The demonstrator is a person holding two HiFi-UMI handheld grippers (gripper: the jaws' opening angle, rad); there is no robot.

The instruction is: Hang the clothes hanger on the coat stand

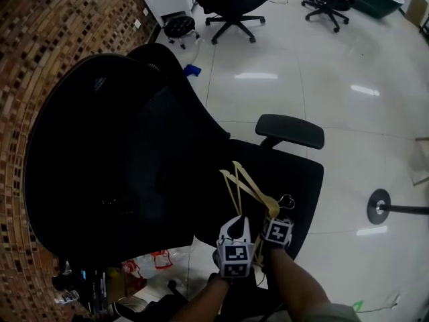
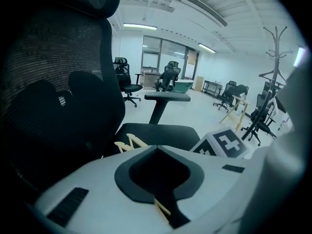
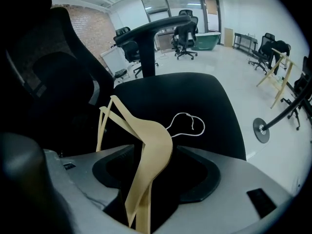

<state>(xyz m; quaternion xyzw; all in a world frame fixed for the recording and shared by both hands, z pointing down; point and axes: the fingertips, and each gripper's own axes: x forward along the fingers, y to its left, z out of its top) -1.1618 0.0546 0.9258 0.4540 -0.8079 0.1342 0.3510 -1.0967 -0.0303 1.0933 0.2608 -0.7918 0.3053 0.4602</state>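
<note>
- The wooden hanger (image 1: pixel 249 185) lies on the black chair seat (image 1: pixel 303 180). One arm reaches up and away from the person, and the wire hook (image 1: pixel 287 200) curls out to the right.
- In the right gripper view its long axis runs from the far left back toward the camera. The near arm passes straight between the jaws, and the crown and hook sit just beyond their mouth.
- The right gripper (image 1: pixel 276 228) stands spread wide around that arm, with no sign that the pads press on it yet. I judge it the nearer hand for the pickup.
- The left gripper (image 1: pixel 234 247) sits just beside it, jaws narrow. A sliver of wood shows in the gap, but I cannot tell whether it is pinched.
- The coat stand (image 1: pixel 379 206) stands well apart on the floor to the right.
</note>
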